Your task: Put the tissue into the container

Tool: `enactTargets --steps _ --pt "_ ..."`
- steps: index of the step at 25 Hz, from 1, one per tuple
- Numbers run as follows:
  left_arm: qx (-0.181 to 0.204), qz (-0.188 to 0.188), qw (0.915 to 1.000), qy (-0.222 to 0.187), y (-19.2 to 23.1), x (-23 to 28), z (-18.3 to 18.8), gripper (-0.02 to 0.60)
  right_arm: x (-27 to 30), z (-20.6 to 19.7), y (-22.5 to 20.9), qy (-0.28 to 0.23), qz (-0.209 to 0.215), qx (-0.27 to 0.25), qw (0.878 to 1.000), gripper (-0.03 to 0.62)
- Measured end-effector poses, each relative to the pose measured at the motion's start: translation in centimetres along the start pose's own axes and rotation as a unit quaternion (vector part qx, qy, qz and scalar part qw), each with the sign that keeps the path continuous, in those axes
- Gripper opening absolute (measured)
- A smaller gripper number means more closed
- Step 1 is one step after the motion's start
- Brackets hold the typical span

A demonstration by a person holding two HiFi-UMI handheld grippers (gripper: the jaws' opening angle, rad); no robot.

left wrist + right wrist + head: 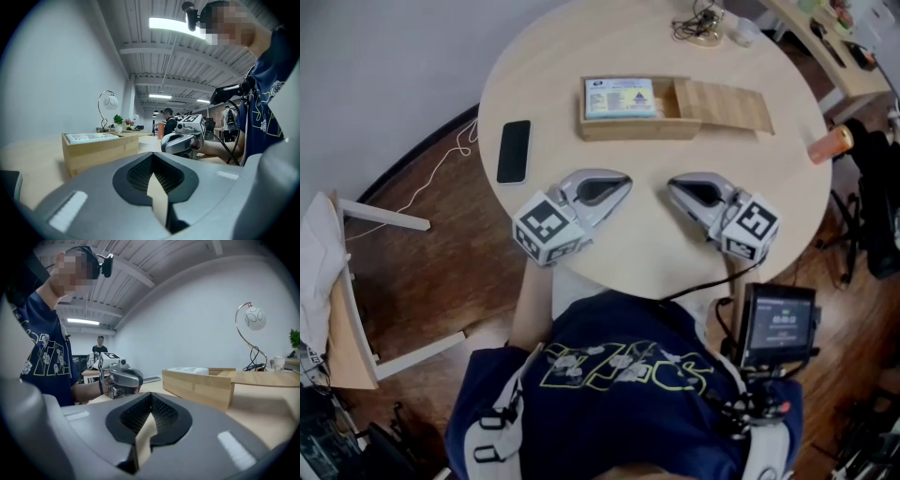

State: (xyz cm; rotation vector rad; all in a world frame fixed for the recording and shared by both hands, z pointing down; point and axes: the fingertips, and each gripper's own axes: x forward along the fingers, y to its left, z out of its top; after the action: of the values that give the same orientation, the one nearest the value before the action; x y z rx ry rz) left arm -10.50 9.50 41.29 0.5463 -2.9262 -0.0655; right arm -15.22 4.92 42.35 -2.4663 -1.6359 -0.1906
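A pack of tissue with a blue and white label lies inside the wooden container at the middle of the round table. The container's sliding lid is pushed to the right. My left gripper rests on the table in front of the container, shut and empty. My right gripper lies beside it, also shut and empty, tips facing the left one. The left gripper view shows the container, the tissue and the right gripper. The right gripper view shows the container and the left gripper.
A black phone lies left of the container. A lamp base with cables sits at the far table edge. An orange cup stands off to the right. A wooden chair is on the left, a small monitor by my waist.
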Motion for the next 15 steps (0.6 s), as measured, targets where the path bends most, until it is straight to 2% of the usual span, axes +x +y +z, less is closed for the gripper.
enactTargets --steps 15 --pt "-0.004 -0.002 1.0 -0.002 -0.09 -0.08 -0.31 0.003 -0.08 -0.73 -0.09 0.009 -0.004 0.002 1.0 0.0"
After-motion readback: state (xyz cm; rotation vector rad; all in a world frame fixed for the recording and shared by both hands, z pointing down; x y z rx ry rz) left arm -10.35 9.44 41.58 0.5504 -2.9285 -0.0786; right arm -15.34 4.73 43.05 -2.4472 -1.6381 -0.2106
